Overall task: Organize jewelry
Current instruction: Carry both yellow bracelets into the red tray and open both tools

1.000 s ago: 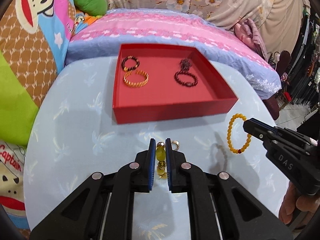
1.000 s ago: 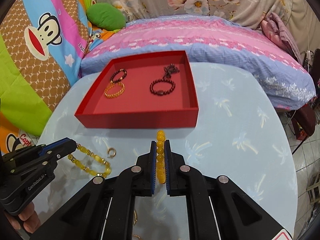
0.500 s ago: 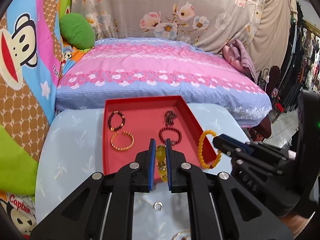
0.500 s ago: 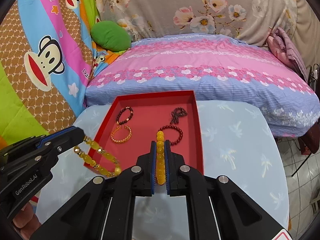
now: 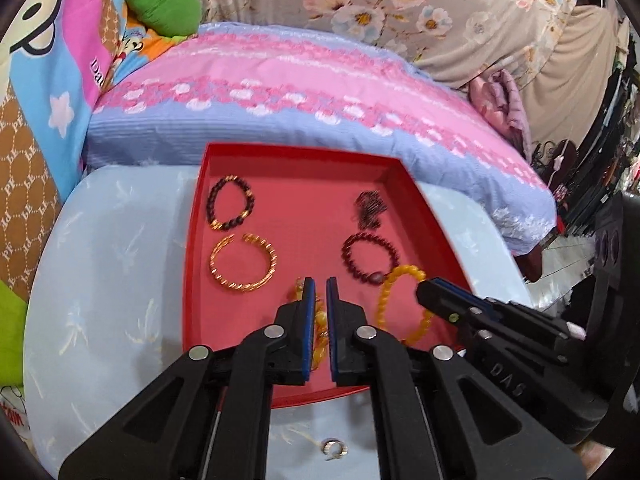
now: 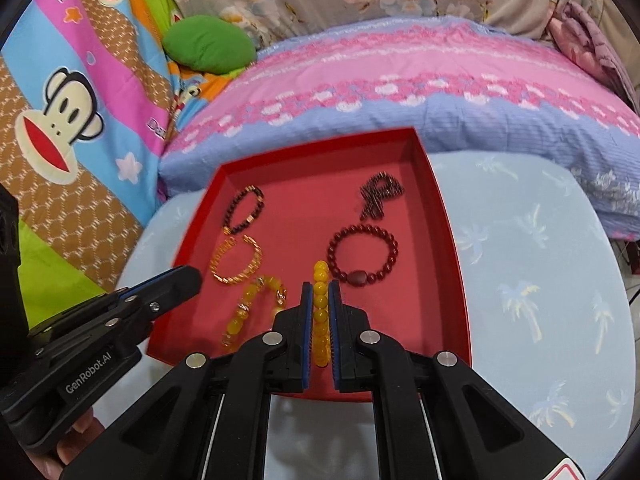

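holding the bead bracelet (image 6: 320,320) in the right hand-held gripper (image 6: 320,286), pads clamped on the row of beads, just above the near part of the tray (image 6: 448,240). not yet put down. hanging as a loop in the left view, close beside the red bracelet (image 6: 362,254).

a second ago was held over the counter (image 6: 540,280), in front of the tray; now carried across its near wall. same with the chunky bracelet (image 6: 256,308): was pinched in the left hand-held gripper (image 5: 319,284), now seems to lie on the tray floor next to the gold bangle (image 6: 236,260), apart from the left tip in the right view. keeping the left pads together, with nothing clearly gripped between them.

means two more pieces almost sorted. probably next: to open the right pads and drop the beads on free floor, not on the red bracelet.

still to collect: a small ring (image 5: 334,449) on the counter, near the front wall of the tray. likely hard to pinch, being so small and flat.
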A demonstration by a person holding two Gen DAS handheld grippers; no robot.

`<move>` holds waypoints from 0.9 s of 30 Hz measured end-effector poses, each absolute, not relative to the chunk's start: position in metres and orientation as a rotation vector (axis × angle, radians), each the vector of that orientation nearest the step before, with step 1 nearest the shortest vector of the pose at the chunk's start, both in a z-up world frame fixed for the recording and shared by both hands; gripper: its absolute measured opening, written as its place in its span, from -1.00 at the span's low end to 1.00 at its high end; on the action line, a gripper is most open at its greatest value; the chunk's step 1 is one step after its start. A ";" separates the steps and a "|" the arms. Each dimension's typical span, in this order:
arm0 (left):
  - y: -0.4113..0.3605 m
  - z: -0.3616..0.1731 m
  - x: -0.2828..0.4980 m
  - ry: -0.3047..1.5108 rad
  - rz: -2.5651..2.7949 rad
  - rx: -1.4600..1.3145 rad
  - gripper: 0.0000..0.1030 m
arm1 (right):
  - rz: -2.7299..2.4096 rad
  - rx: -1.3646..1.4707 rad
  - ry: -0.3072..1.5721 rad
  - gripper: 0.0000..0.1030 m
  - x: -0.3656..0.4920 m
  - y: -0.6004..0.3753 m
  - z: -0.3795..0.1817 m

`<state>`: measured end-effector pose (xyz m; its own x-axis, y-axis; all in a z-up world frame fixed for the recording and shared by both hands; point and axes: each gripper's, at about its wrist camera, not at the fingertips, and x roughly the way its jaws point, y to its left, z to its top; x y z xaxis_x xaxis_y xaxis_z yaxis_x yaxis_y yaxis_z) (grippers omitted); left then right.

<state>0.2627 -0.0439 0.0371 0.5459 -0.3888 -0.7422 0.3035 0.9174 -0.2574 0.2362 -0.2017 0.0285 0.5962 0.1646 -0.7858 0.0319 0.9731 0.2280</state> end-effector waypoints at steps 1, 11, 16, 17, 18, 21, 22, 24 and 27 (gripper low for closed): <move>-0.043 0.032 0.263 0.908 -0.398 -0.086 -0.89 | 0.073 0.226 0.938 -0.86 0.237 -0.203 0.025; -0.033 0.011 0.261 0.917 -0.319 -0.018 -0.89 | -0.007 0.156 0.962 -0.86 0.234 -0.213 0.002; -0.028 0.005 0.258 0.923 -0.295 -0.014 -0.89 | -0.029 0.135 0.949 -0.73 0.231 -0.212 0.001; -0.027 0.005 0.258 0.923 -0.290 -0.016 -0.88 | -0.036 0.132 0.946 -0.67 0.230 -0.212 0.001; -0.027 0.005 0.257 0.923 -0.285 -0.017 -0.87 | -0.039 0.133 0.942 -0.54 0.229 -0.213 0.001; -0.024 0.004 0.257 0.922 -0.271 -0.024 -0.86 | -0.045 0.138 0.934 -0.50 0.226 -0.214 0.001; -0.023 0.004 0.256 0.922 -0.271 -0.029 -0.86 | -0.046 0.138 0.932 -0.50 0.226 -0.213 0.002; -0.022 0.004 0.254 0.919 -0.269 -0.032 -0.86 | -0.045 0.141 0.928 -0.50 0.223 -0.213 0.004; -0.022 0.006 0.250 0.913 -0.272 -0.034 -0.86 | -0.043 0.140 0.921 -0.50 0.220 -0.212 0.007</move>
